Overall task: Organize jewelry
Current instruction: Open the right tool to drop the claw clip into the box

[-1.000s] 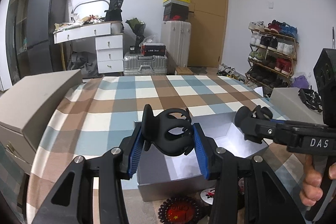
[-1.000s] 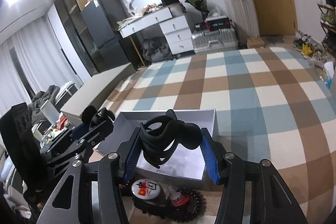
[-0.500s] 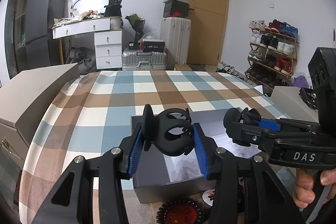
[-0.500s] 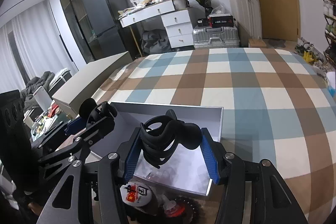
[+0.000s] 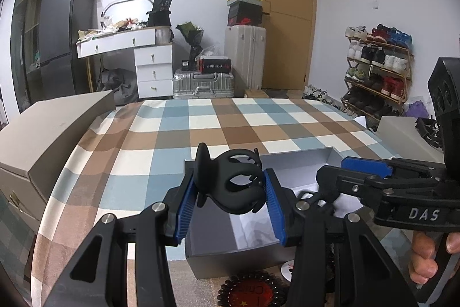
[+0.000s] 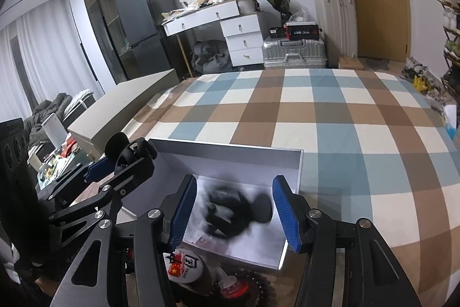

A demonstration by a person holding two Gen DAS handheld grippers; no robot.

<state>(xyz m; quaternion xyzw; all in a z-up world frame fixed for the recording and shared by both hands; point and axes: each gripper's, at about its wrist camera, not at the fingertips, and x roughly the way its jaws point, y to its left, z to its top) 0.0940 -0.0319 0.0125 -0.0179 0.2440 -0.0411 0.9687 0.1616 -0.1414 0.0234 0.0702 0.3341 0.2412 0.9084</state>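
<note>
My left gripper (image 5: 228, 200) is shut on a black hair claw clip (image 5: 230, 186) and holds it above the open grey box (image 5: 210, 258) with a white inside. My right gripper (image 6: 235, 210) is open over the same box (image 6: 230, 160). A second black claw clip (image 6: 238, 209), motion-blurred, is between and below its blue pads, free of them, over the box floor. The right gripper also shows in the left wrist view (image 5: 345, 174), and the left gripper with its clip shows in the right wrist view (image 6: 129, 154).
The box rests on a checked blue, brown and white cloth (image 5: 201, 128). In front of it lie a dark bead bracelet (image 6: 258, 287), a round badge (image 6: 184, 266) and a small red item (image 6: 230, 287). A beige box (image 5: 43, 134) stands at the left.
My right gripper has opened and let go of its black claw clip, which is dropping into the box. My left gripper keeps its clip and has shifted slightly.
</note>
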